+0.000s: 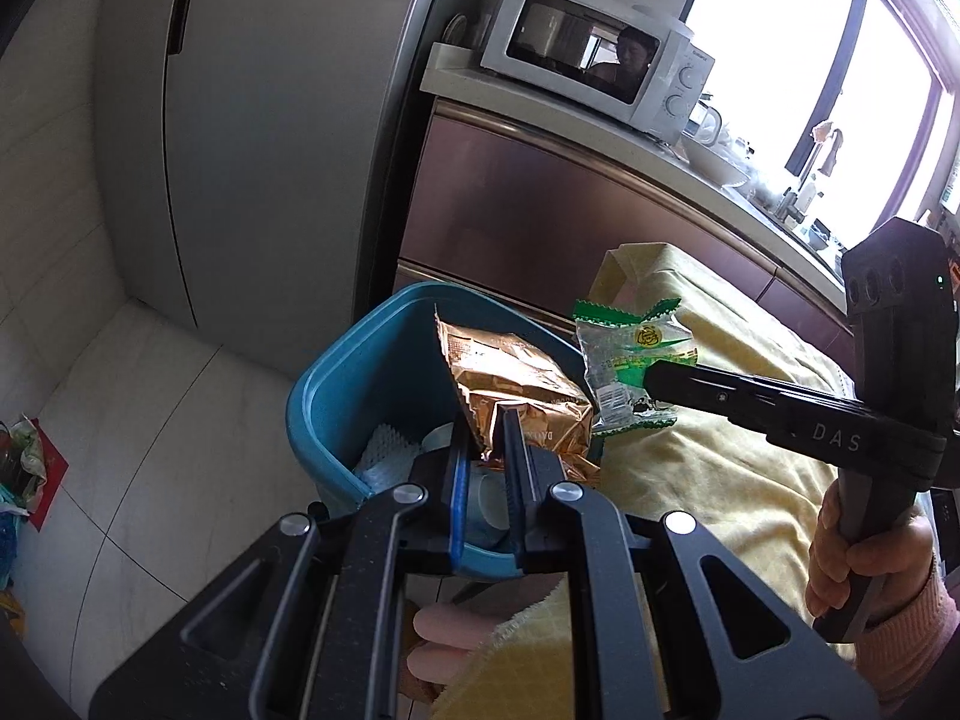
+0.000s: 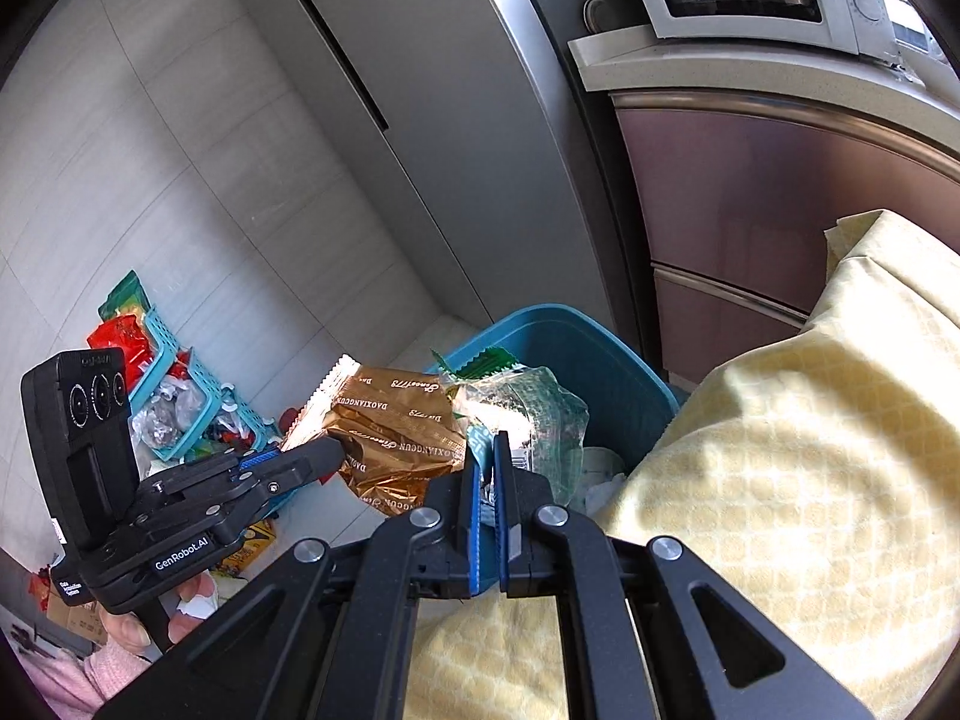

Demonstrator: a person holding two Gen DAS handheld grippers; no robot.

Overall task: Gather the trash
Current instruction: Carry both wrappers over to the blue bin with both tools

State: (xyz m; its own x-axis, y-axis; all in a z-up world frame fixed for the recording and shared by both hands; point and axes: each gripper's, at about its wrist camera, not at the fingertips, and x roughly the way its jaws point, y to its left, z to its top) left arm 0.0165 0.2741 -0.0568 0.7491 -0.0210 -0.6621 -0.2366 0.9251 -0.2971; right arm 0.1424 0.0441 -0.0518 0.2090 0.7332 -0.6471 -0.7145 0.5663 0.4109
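Note:
A blue bin stands on the floor against the yellow-clothed table. Inside it lie white foam netting and a pale cup. My left gripper is shut on a crinkled gold snack wrapper, held over the bin's mouth. From the right comes my right gripper, shut on a clear wrapper with green print, just past the bin's rim. In the right wrist view the right gripper pinches the green wrapper above the bin. Beside it, the left gripper holds the gold wrapper.
A grey fridge rises behind the bin, beside brown cabinets with a white microwave on the counter. A turquoise basket of bags and packets sits on the tiled floor at left. A hand grips the right handle.

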